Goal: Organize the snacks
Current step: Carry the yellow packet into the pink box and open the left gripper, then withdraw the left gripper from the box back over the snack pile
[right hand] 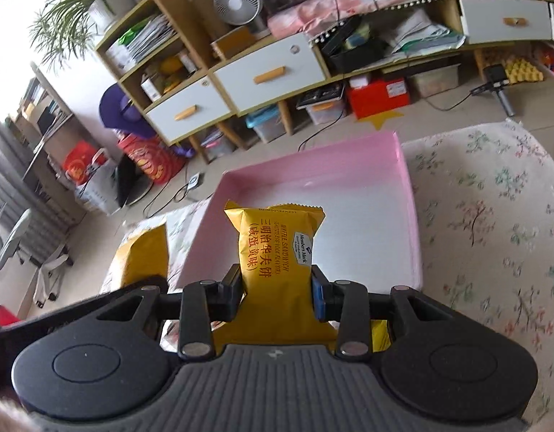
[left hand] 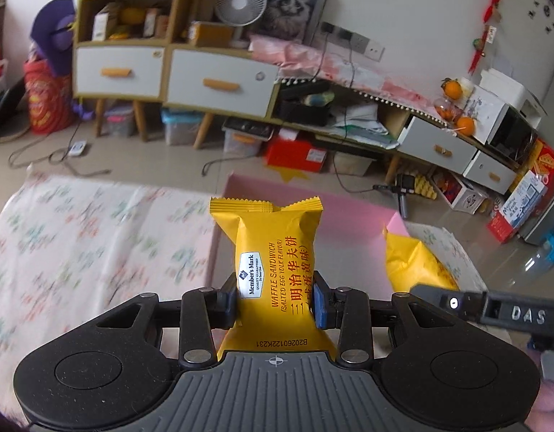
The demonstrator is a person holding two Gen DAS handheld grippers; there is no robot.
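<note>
Two yellow waffle sandwich packets are in play, one per gripper: the left gripper (left hand: 275,300) clamps one packet (left hand: 273,252) at centre frame, and the right gripper (right hand: 278,289) clamps the other packet (right hand: 277,248) likewise. One pink tray (right hand: 408,194) lies just beyond both, on a floral cloth (right hand: 492,216). In the left wrist view, the right gripper's packet (left hand: 413,262) shows at right. A shelf unit (left hand: 133,68) stands behind.
</note>
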